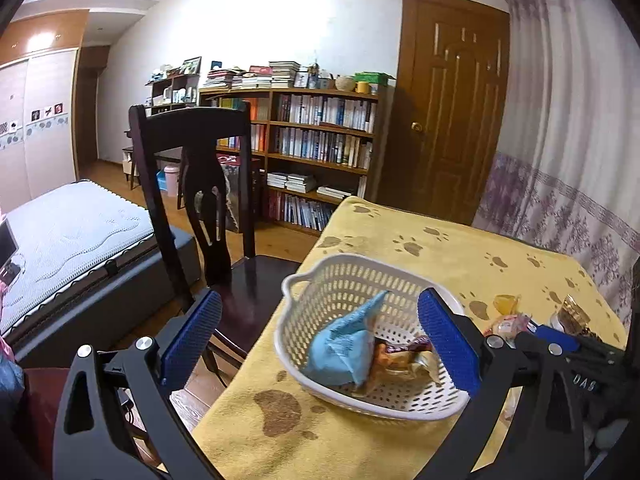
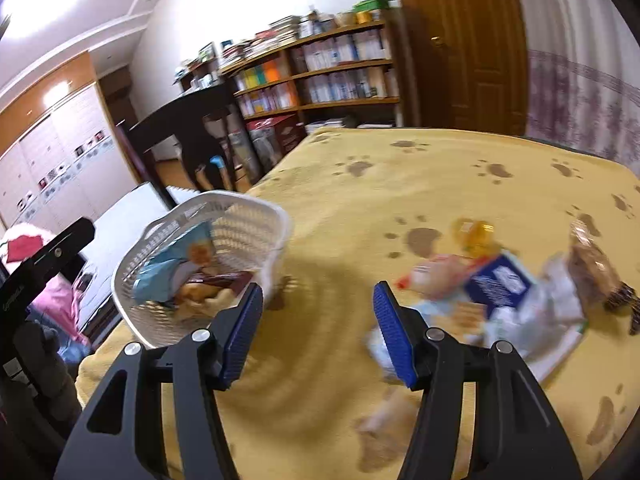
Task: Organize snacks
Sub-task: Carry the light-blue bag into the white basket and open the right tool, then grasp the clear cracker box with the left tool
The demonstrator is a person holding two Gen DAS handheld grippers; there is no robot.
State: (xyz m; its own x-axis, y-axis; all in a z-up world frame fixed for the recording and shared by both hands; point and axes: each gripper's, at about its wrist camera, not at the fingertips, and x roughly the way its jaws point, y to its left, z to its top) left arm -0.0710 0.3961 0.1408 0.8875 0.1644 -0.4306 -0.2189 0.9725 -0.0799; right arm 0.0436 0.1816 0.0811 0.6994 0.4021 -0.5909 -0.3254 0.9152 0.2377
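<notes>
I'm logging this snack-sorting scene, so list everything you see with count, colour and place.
basket: one, white, left edge of the table.
blue packet: one, light blue, inside the basket.
brown wrappers: a few, count unclear, in the basket.
loose snacks: several, mixed colours, blurred, on the right part of the table.
tablecloth: one, yellow with brown paw prints.
chair: one, dark, left of the table.
bookshelf: one, wooden, back wall.
door: one, brown.
left claw: open, over the basket.
right claw: open, empty, above the cloth.

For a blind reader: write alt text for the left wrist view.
The open left gripper hovers over a white perforated basket holding a light blue snack packet and brown-wrapped sweets, on a yellow paw-print tablecloth. A dark wooden chair stands beside the table.
</notes>
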